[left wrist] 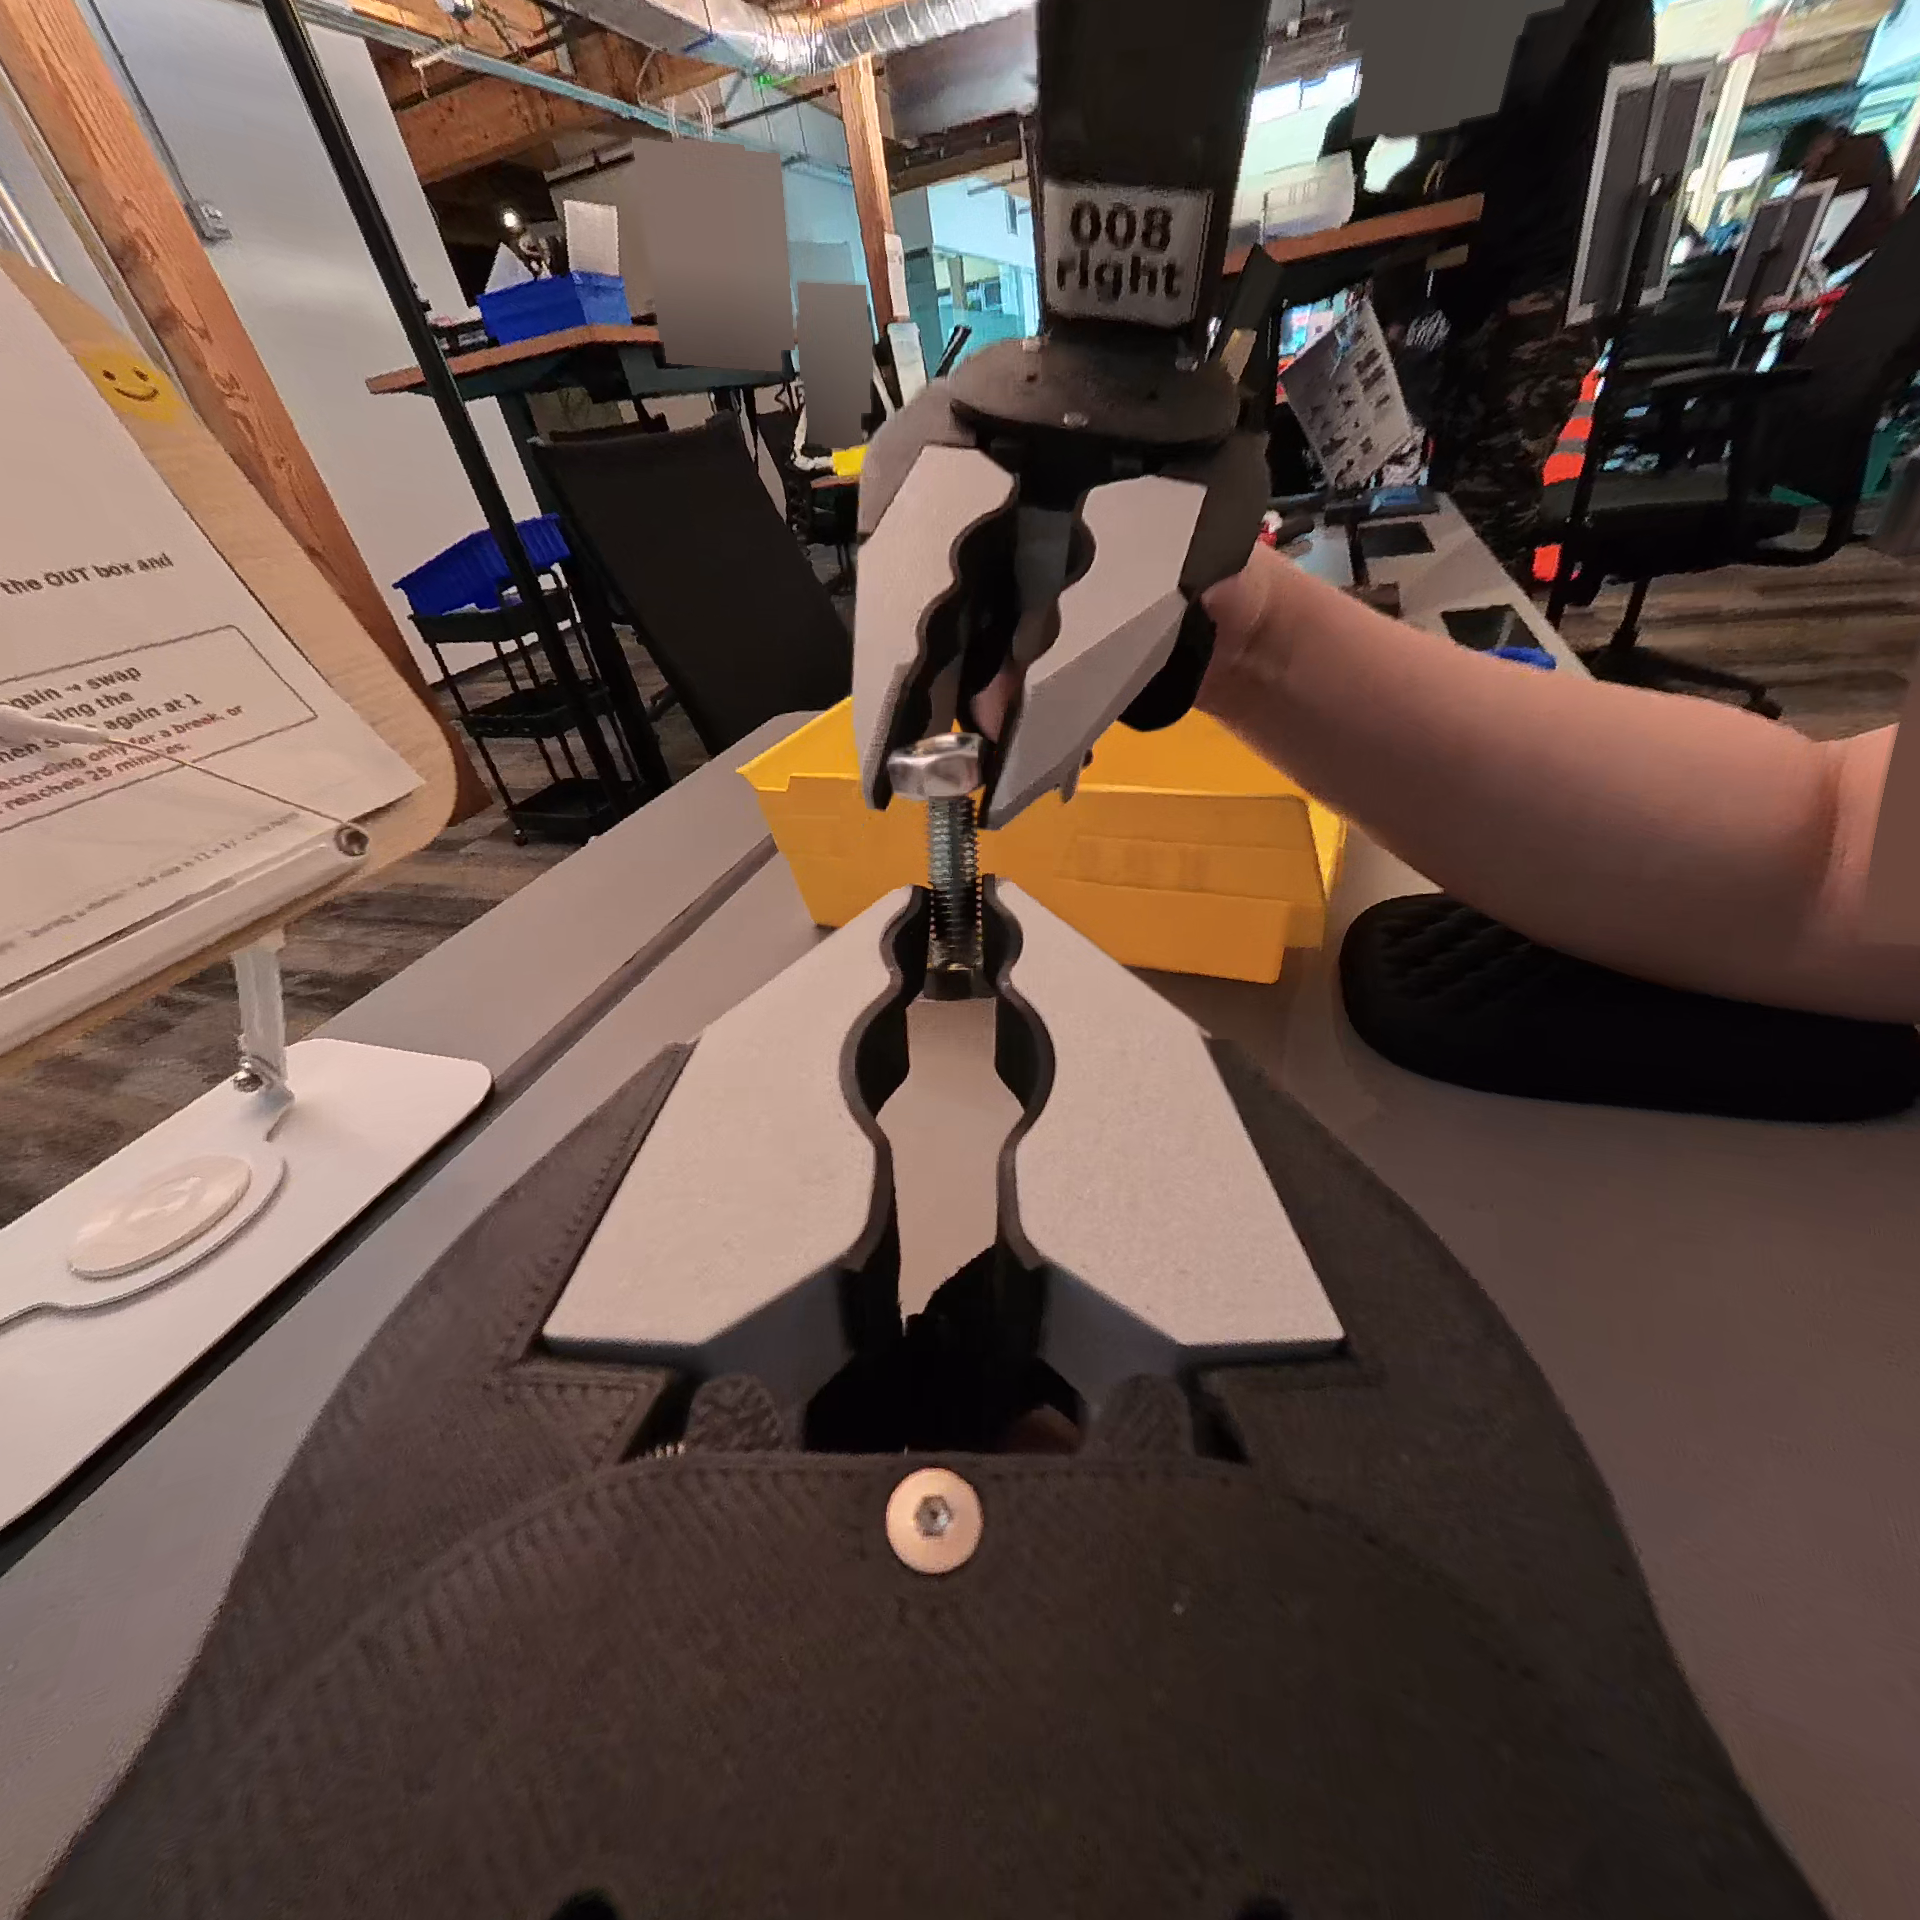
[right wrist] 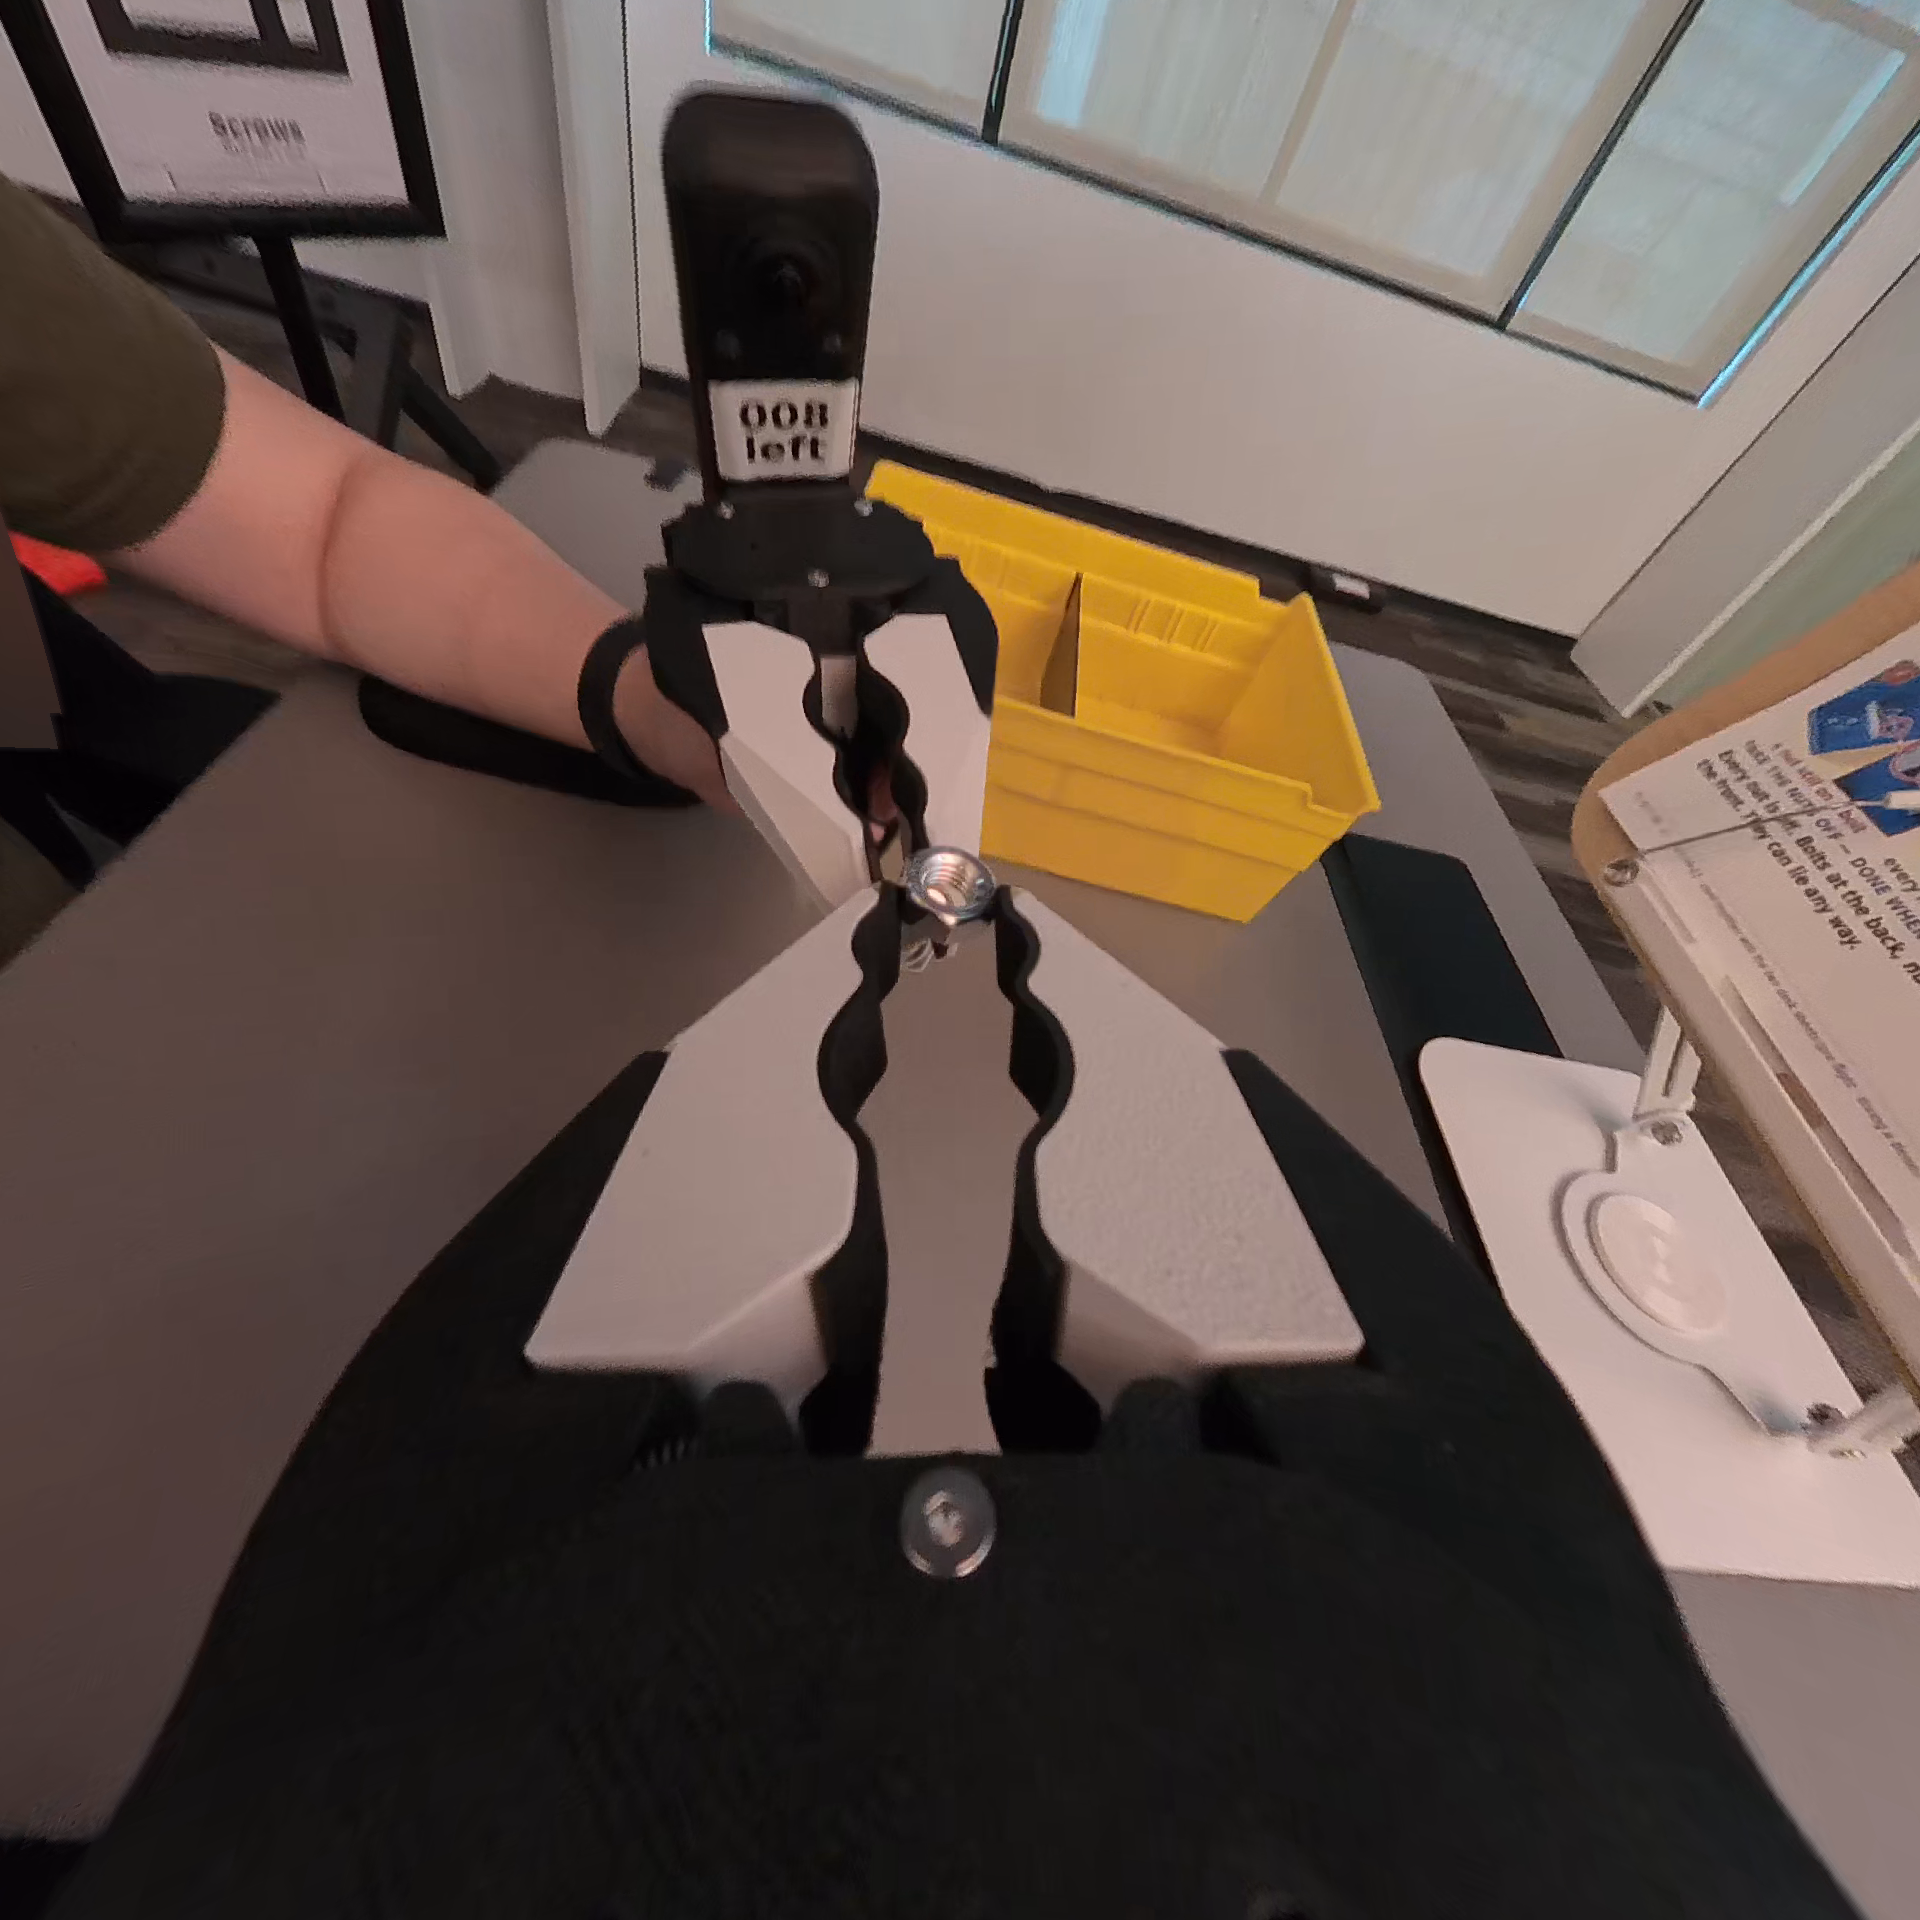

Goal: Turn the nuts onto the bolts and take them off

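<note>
Left claw (left wrist: pixel 951 920) grips bolt (left wrist: pixel 952 862) before yellow bin (left wrist: pixel 1164 883).

Your left gripper (left wrist: pixel 951 914) is closed on the lower end of a threaded bolt (left wrist: pixel 951 883), which stands upright between its fingertips. Facing you from above, your right gripper (left wrist: pixel 935 774) pinches a silver hex nut (left wrist: pixel 933 764) sitting at the bolt's top end; a stretch of bare thread shows between nut and left fingertips. Behind them a yellow bin (left wrist: pixel 1174 883) rests on the grey table (left wrist: pixel 1558 1299). A black padded rest (left wrist: pixel 1558 1013) lies under your right forearm (left wrist: pixel 1538 790). A clipboard stand (left wrist: pixel 156 727) with a printed sheet sits at left.
</note>
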### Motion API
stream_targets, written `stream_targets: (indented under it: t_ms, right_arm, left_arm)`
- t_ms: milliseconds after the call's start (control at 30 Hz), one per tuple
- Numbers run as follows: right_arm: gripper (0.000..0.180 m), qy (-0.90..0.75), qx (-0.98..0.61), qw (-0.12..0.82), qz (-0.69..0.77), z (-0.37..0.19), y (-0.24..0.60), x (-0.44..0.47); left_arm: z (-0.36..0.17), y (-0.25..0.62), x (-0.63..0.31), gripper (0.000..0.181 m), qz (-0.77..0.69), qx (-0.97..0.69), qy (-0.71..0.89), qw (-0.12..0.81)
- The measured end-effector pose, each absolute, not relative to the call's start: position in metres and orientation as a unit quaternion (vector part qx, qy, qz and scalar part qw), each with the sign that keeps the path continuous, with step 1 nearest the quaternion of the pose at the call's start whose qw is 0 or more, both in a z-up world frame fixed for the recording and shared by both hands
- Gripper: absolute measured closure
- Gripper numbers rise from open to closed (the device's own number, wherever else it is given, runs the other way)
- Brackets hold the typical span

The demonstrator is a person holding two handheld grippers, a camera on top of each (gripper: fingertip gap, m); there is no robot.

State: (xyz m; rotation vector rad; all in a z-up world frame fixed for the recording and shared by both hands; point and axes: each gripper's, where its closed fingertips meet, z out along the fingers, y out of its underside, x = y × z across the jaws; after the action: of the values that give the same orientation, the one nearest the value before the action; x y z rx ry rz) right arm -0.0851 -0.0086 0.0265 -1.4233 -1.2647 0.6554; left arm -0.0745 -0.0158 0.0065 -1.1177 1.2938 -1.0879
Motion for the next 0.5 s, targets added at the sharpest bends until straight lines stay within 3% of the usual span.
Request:
stream_targets:
  t_ms: [167, 500]
  right_arm:
    - [0.163, -0.489, -0.566, 0.564, 0.35, 0.053, -0.012, -0.087]
    - [0.163, -0.5, -0.572, 0.558, 0.334, 0.046, -0.011, -0.092]
  left_arm:
    - [0.021, -0.016, -0.081, 0.173, -0.5, -0.456, 0.514, 0.527]
    - [0.027, -0.018, -0.084, 0.173, -0.516, -0.449, 0.504, 0.527]
